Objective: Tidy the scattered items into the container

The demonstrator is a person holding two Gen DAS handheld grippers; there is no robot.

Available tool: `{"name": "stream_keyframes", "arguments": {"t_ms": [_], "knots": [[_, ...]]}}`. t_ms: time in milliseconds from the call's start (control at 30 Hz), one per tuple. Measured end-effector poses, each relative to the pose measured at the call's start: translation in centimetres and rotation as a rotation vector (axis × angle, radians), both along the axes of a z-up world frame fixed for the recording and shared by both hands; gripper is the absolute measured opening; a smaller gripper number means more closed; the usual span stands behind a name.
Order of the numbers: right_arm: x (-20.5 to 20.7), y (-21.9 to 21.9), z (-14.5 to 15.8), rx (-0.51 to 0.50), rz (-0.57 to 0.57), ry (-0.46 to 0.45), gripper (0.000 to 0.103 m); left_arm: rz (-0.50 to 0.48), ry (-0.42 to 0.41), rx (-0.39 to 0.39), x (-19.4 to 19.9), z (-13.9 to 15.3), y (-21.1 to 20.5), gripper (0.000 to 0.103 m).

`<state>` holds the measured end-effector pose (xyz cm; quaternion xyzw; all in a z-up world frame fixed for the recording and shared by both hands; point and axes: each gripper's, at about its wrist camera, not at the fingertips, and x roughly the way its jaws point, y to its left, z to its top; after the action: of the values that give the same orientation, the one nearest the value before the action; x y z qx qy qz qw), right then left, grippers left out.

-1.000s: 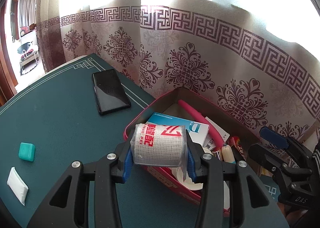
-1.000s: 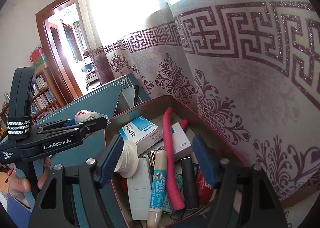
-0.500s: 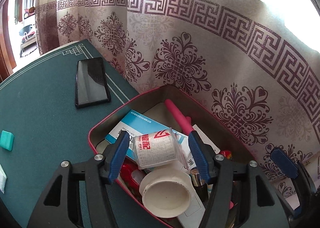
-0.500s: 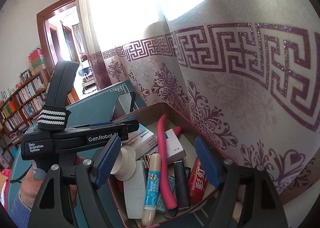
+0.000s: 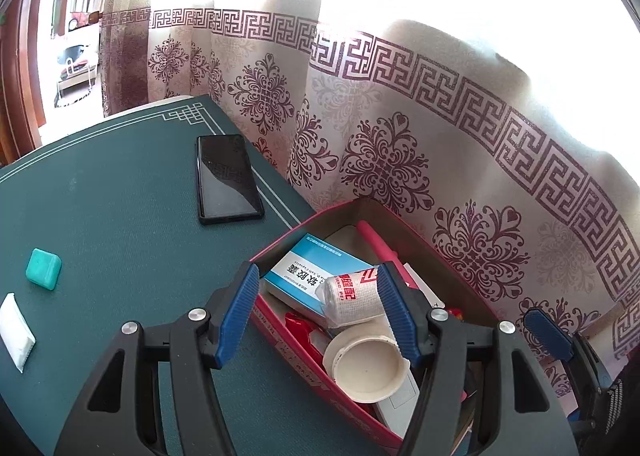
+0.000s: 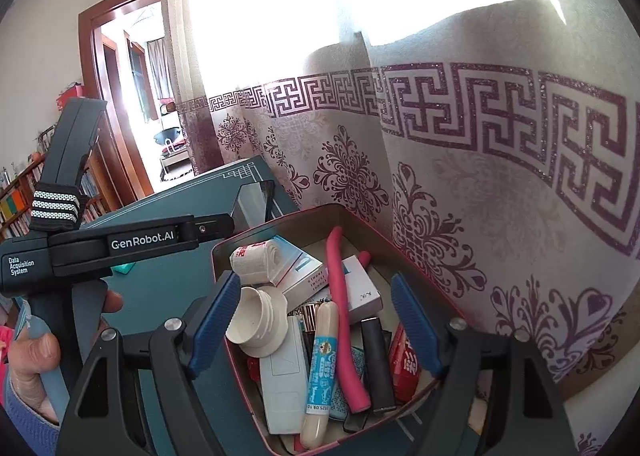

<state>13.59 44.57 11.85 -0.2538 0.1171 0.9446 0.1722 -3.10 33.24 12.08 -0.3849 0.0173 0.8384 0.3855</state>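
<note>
1. Bandage roll (image 5: 352, 298) lies inside the red tin (image 5: 280, 336), lower centre of the left wrist frame, resting on the blue-and-white medicine box (image 5: 308, 276) and against the white cap (image 5: 366, 364). In the right wrist view the roll shows at centre left, near the tin's far-left corner.

2. Left gripper (image 5: 316, 316) is spread and holds nothing. Its jaws opened within the last second and have since settled. The roll touches or nearly touches the right-hand blue pad; I cannot tell which.

3. Right gripper (image 6: 314, 326) is spread wide and empty, hanging over the tin's contents at bottom centre of its frame.

4. Risk: the roll sits high on a heap, so I judge it could tip off the box or over the rim if the left pad brushes it while pulling away.

5. Risk: the left jaws straddle the tin's near wall, so a careless sideways pull might catch the rim and shift the tin on the green table (image 5: 120, 216).

6. Risk: the teal case (image 5: 43, 269) and white packet (image 5: 16, 326) at the left edge remain outside, as does the phone (image 5: 228, 178) at upper left; the full tin may leave little room.

7. Against a second ago: the roll was clamped between the pads above the rim; now it lies released inside.
</note>
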Motion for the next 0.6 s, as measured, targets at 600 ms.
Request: {"name": "stream_keyframes", "arguments": {"t_ms": [600], "knots": [[-5.1,-6.3,-1.1,0.001,0.169,-0.029,0.082,0.264,-0.001,0.018,-2.8,0.7,-12.0,0.072]]}}
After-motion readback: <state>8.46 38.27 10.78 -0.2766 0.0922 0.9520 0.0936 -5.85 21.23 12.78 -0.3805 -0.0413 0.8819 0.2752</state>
